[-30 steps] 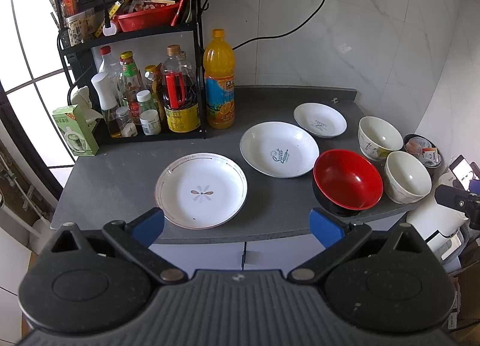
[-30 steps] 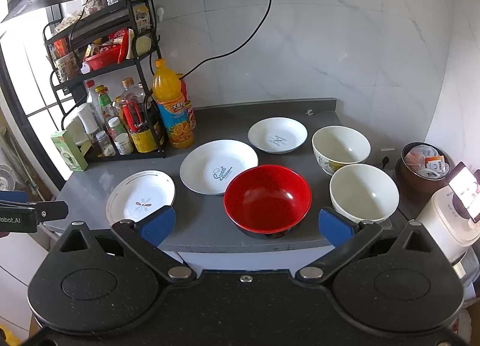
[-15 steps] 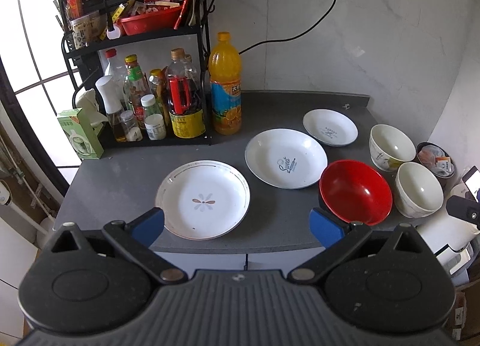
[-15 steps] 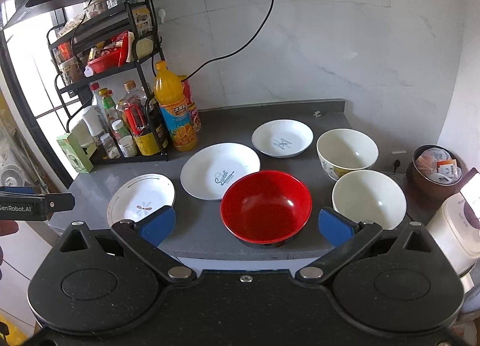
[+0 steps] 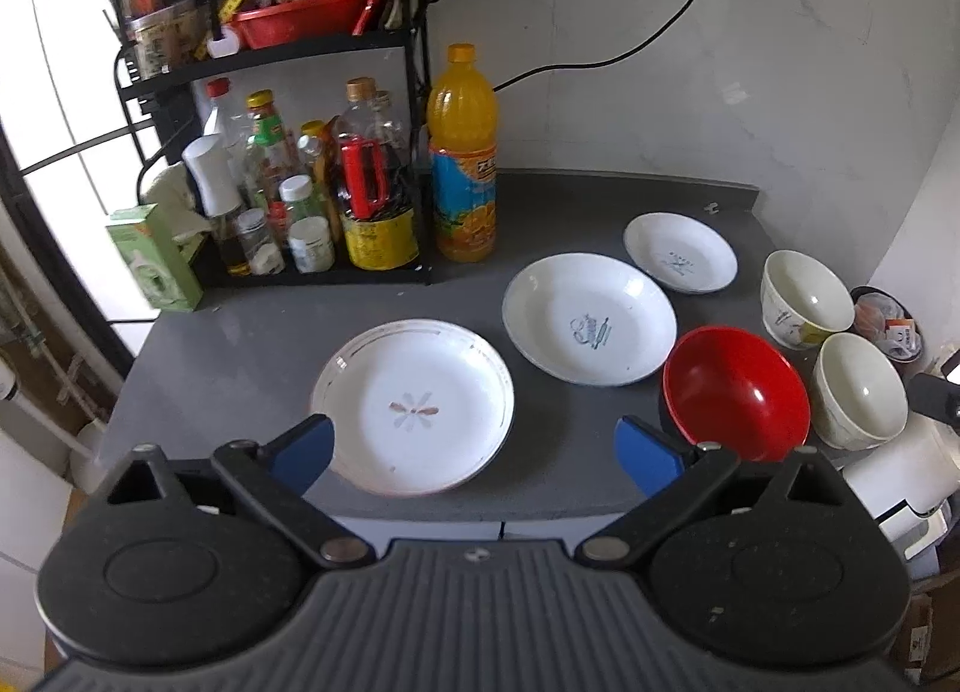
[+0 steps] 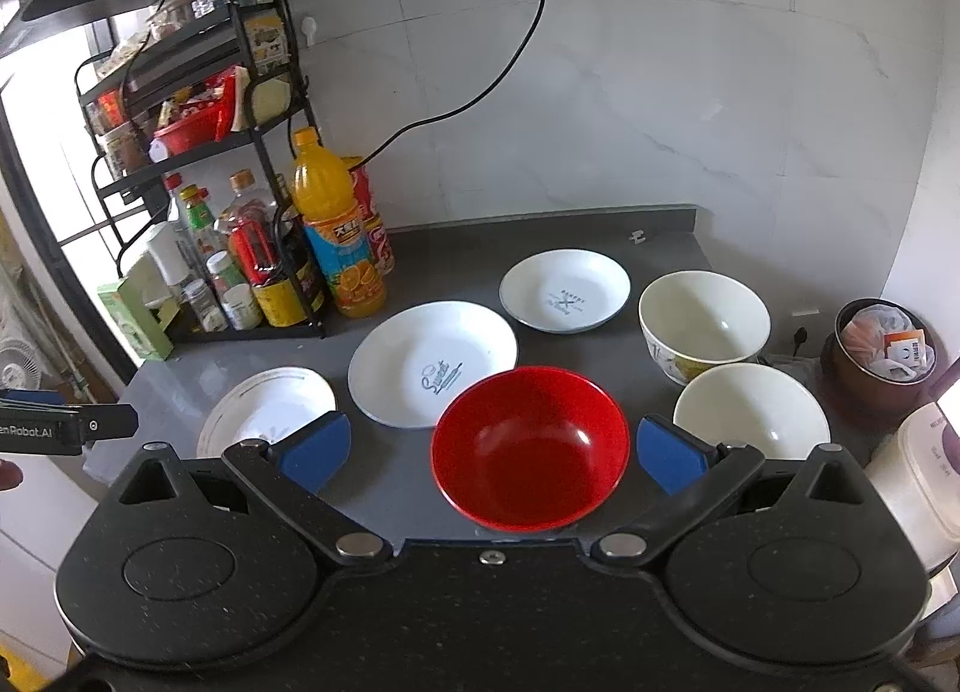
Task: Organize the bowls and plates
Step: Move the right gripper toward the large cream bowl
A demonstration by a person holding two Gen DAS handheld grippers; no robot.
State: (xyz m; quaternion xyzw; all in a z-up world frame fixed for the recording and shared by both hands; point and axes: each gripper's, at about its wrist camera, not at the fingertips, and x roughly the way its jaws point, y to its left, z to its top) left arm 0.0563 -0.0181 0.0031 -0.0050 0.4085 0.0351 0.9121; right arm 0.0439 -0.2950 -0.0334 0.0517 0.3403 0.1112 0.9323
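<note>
Left wrist view: the left gripper (image 5: pixel 474 446) is spread wide and empty, the gold-rimmed white plate (image 5: pixel 413 405) dead ahead on the grey countertop (image 5: pixel 240 344).

Right wrist view: the right gripper (image 6: pixel 489 452) – also spread, empty – frames the glossy red bowl (image 6: pixel 531 446).

Grey countertop (image 6: pixel 390 488) bears three plates (image 6: pixel 433 363), three bowls (image 6: pixel 531 446), rack (image 5: pixel 312 164).

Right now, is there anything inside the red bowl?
The red bowl looks empty: its glossy inside shows bare in both wrist views. Whatever lies beneath it on the countertop is covered. The open right claw frames it without touching.
</note>
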